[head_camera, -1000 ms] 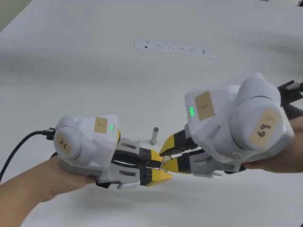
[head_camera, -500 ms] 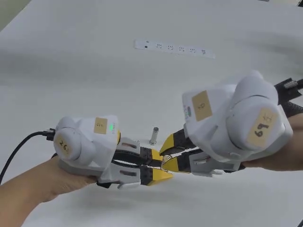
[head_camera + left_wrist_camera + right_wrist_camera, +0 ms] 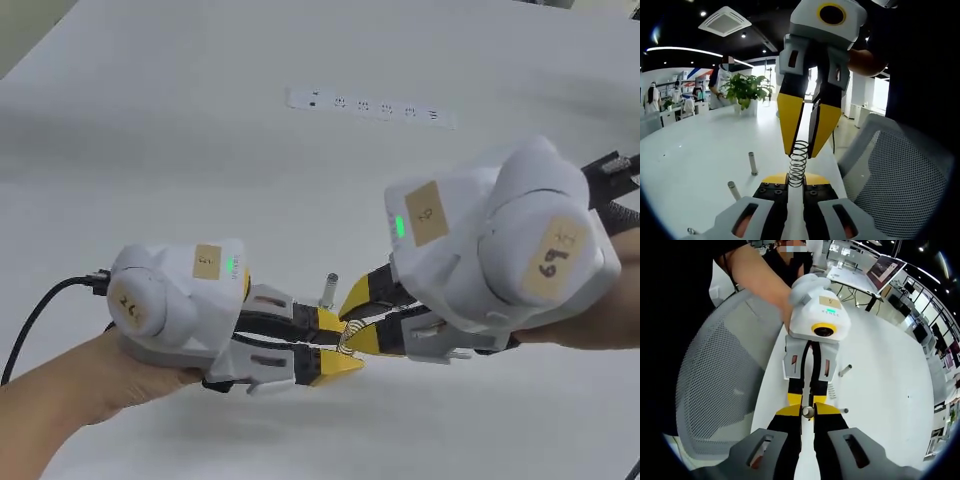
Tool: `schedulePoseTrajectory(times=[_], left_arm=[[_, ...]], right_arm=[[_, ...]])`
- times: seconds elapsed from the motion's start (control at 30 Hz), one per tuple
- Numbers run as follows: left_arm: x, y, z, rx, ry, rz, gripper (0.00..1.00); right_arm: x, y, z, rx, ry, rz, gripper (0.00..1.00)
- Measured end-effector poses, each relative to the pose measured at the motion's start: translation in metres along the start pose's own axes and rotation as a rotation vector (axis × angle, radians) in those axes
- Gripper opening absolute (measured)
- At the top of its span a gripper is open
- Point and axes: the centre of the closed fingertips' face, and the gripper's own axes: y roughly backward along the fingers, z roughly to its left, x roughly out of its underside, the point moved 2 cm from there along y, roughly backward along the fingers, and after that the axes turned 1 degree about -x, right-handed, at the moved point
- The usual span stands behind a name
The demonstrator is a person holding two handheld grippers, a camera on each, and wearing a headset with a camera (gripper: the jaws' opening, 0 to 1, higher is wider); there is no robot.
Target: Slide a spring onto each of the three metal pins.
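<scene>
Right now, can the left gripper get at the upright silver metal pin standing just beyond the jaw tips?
Likely not yet: the left gripper is shut on the coiled metal spring, whose other end the right gripper also pinches. The pin itself stands unobstructed nearby.

Open-plan office: white tables [image 3: 690, 150], mesh chair [image 3: 900, 170], potted plant [image 3: 747, 90].

The head view looks forward and down from over the table's [image 3: 150, 150] near edge, close above the left gripper [image 3: 338, 358] and the right gripper [image 3: 350, 325]. Each gripper view looks along its own jaws straight at the other gripper, very near. All three views share the spring [image 3: 346, 343] between the meeting tips.
</scene>
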Motion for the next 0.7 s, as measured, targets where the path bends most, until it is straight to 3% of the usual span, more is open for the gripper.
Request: schedulePoseTrajectory(times=[0.4, 0.7], left_arm=[[-0.005, 0.005, 0.000, -0.025, 0.005, -0.010, 0.06], [-0.005, 0.011, 0.001, -0.041, 0.014, -0.008, 0.15]], right_arm=[[-0.005, 0.002, 0.000, 0.002, 0.025, 0.012, 0.04], [-0.009, 0.002, 0.000, 0.013, 0.016, 0.002, 0.04]])
